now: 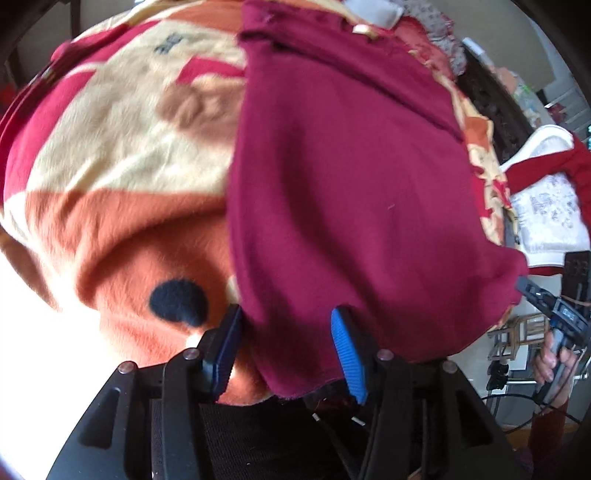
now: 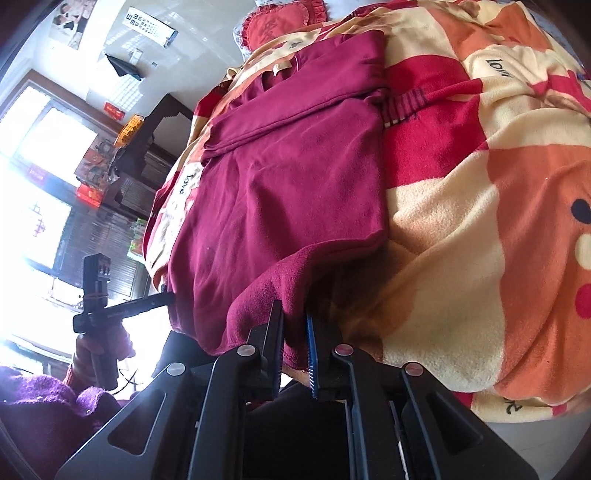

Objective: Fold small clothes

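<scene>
Left wrist view: the left hand-held gripper (image 1: 286, 341) stands released, its blue pads apart over the near hem of a maroon shirt (image 1: 343, 177) spread on a fleece blanket (image 1: 110, 166) of cream, orange and red; clutter beyond is blurred, perhaps laundry.

Right wrist view: the right hand-held gripper (image 2: 293, 325) is clenched on the shirt's hem; a bright window (image 2: 40, 147) and an eye chart (image 2: 151, 26) show.

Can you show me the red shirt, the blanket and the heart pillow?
red shirt (image 2: 295, 166): right wrist view, its middle.
blanket (image 2: 461, 229): right wrist view, a cream patch.
heart pillow (image 2: 280, 26): right wrist view, its front.
</scene>
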`<control>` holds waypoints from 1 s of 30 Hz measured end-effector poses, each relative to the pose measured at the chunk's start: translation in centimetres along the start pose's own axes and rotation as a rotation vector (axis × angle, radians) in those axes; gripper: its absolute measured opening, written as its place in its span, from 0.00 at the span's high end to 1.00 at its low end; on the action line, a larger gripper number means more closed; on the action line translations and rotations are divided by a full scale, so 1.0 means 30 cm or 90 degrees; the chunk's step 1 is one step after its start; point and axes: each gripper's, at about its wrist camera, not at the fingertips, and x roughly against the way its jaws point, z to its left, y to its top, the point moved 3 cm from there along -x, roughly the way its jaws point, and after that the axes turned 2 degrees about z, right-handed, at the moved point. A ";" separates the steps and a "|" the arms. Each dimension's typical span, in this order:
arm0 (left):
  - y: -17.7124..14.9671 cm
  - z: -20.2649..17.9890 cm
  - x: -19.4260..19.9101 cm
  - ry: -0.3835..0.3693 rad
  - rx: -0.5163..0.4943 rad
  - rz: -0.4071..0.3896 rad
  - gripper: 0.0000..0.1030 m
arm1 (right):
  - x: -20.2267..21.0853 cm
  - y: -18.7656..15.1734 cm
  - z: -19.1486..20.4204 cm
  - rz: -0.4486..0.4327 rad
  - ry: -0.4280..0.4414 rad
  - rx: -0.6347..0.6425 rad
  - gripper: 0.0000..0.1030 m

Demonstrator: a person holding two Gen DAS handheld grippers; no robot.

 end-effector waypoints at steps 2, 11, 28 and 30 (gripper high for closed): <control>-0.006 0.013 0.008 -0.008 0.015 -0.010 0.50 | -0.008 -0.004 -0.001 0.006 -0.001 -0.002 1.00; 0.016 -0.033 0.031 -0.029 -0.026 -0.001 0.93 | -0.045 -0.011 -0.003 0.016 -0.013 -0.004 1.00; 0.476 -0.069 0.382 -0.071 -0.028 -0.249 0.93 | 0.139 0.432 0.057 -0.215 -0.011 0.022 1.00; 0.539 -0.081 0.392 -0.053 -0.032 -0.274 0.93 | 0.135 0.482 0.061 -0.229 -0.034 0.034 1.00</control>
